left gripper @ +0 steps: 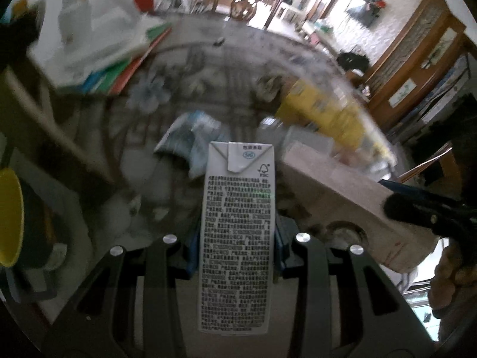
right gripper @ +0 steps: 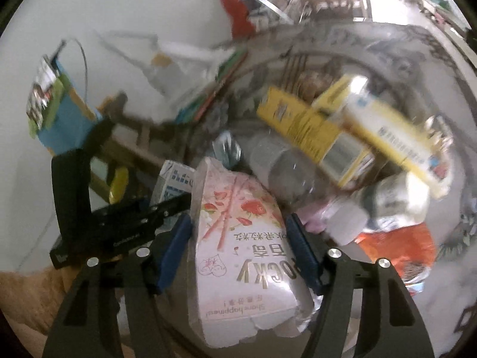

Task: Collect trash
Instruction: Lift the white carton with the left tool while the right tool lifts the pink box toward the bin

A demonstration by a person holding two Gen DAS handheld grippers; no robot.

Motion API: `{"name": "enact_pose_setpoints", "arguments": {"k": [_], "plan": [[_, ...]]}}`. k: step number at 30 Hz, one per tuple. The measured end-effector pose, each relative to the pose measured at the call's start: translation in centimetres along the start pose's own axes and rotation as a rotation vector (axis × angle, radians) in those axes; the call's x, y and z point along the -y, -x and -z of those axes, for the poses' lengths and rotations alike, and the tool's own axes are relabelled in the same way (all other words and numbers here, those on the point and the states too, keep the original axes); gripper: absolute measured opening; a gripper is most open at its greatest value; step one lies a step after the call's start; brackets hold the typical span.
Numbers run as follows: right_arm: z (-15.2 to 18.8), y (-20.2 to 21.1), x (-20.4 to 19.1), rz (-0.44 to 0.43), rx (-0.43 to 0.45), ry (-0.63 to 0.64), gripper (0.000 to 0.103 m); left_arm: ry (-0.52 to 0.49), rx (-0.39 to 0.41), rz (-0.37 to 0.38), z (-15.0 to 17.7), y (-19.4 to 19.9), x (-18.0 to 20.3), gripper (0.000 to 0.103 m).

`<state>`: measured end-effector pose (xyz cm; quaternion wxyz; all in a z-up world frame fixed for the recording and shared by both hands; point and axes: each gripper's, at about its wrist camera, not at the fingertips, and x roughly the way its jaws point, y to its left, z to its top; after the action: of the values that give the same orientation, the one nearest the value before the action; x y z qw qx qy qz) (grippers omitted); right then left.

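My left gripper [left gripper: 237, 240] is shut on a white milk carton [left gripper: 238, 226] with dense black print, held lengthwise between the blue pads above the patterned table. The same carton and the left gripper [right gripper: 167, 205] show in the right wrist view, at the left. My right gripper [right gripper: 238, 238] is shut on a pink Pocky box [right gripper: 241, 247] with a torn end. Beyond it lie a clear plastic bottle [right gripper: 277, 170], yellow boxes [right gripper: 301, 125], a crumpled white wrapper [right gripper: 399, 200] and an orange wrapper [right gripper: 399, 247]. A crumpled blue-white wrapper [left gripper: 190, 140] lies ahead of the left gripper.
A stack of books and papers [left gripper: 98, 59] sits at the far left of the table. A yellow-rimmed dark cup [left gripper: 12, 217] stands at the left edge. A pale cardboard box [left gripper: 342, 197] lies at the right, with a yellow box [left gripper: 325, 113] behind it.
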<state>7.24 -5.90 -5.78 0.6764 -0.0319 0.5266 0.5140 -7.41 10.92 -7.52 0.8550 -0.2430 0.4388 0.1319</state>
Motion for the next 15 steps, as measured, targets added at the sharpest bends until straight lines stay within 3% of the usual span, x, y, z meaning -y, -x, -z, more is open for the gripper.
{"name": "enact_pose_setpoints", "arguments": {"k": [1,6,7,9,10,15], "plan": [[-0.4,0.7,0.1,0.006,0.021,-0.015,0.002,-0.004,0.013,0.012,-0.4,0.4,0.3,0.036],[-1.0,2.8,1.6,0.045,0.078,-0.061,0.003,-0.031,0.055,0.058,-2.0,1.0,2.6,0.036],[-1.0,2.8,1.7,0.057,0.074,-0.065,0.007,-0.037,0.058,0.061,-2.2,0.9,2.9,0.036],[-0.6,2.7,1.9,0.074,0.058,-0.075,0.043,-0.034,0.060,0.059,-2.3,0.9,2.9,0.036],[-0.4,2.4,1.5,0.068,0.046,-0.070,0.066,-0.028,0.059,0.055,-2.4,0.8,2.7,0.036],[1.8,-0.4,-0.7,0.028,-0.051,-0.016,0.067,-0.028,0.081,0.016,-2.5,1.6,2.0,0.036]]}}
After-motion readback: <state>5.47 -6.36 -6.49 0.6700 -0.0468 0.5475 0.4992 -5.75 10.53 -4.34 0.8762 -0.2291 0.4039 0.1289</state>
